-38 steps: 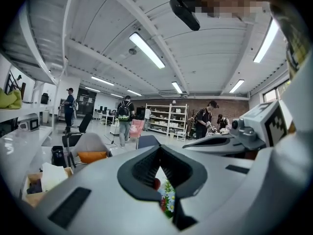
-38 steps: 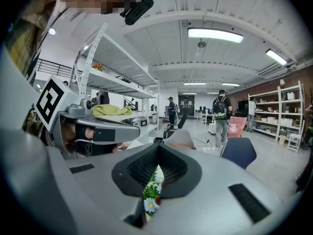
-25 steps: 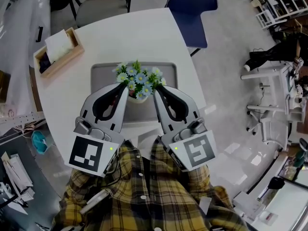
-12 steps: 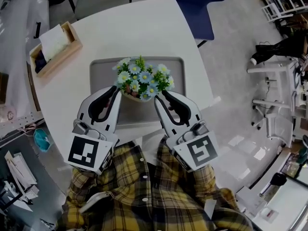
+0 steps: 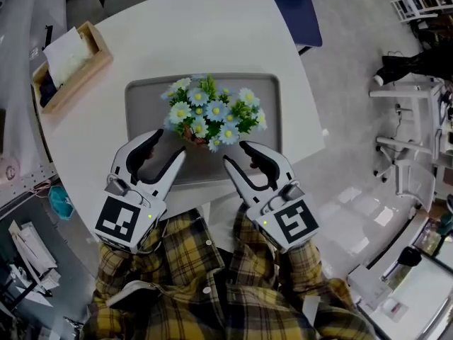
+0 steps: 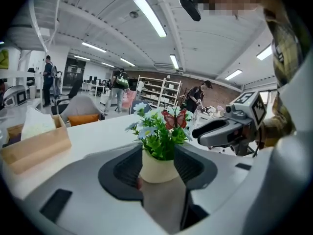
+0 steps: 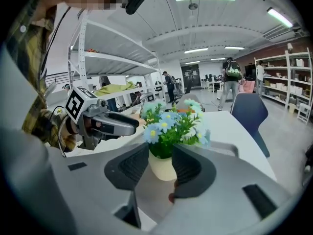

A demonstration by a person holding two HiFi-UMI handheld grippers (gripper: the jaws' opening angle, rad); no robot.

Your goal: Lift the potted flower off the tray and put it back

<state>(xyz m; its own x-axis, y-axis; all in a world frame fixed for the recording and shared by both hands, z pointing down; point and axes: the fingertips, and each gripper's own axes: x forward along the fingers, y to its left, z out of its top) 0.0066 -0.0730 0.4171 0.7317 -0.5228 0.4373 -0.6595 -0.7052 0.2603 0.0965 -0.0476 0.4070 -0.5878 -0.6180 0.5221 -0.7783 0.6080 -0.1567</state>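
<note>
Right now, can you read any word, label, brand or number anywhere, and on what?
None readable.
Markers on left gripper and right gripper: black-and-white squares, no letters.
Paper in the box: looks blank.
Pot and tray: no print seen.

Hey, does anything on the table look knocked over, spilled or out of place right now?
Nothing stands out. The cream pot of blue and white flowers stands upright on the grey rectangular tray. No spill shows on the tray or on the white table.
</note>
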